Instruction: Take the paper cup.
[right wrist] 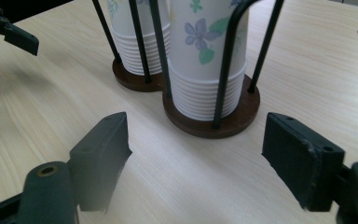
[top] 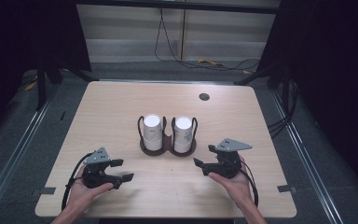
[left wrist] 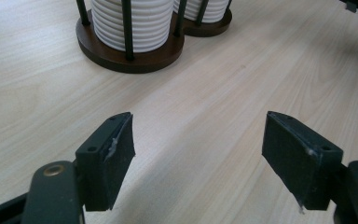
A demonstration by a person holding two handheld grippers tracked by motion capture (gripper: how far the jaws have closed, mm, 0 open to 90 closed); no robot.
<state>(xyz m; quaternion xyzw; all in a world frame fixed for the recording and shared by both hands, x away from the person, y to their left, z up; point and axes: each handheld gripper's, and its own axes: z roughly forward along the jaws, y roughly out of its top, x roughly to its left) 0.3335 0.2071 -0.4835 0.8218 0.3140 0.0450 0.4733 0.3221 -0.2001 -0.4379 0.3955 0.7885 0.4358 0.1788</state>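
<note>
Two stacks of white paper cups with flower prints stand upside down in a dark double cup holder at the table's middle: the left stack and the right stack. In the right gripper view the right stack is close ahead behind black wire bars. My left gripper rests low at the front left, open, nothing between its jaws, as the left gripper view shows. My right gripper sits at the front right, open and empty, aimed at the holder base.
The light wooden table has a round cable hole at the back right. Black stands and cables lie on the floor beyond the far edge. Bare tabletop lies between the grippers and the holder.
</note>
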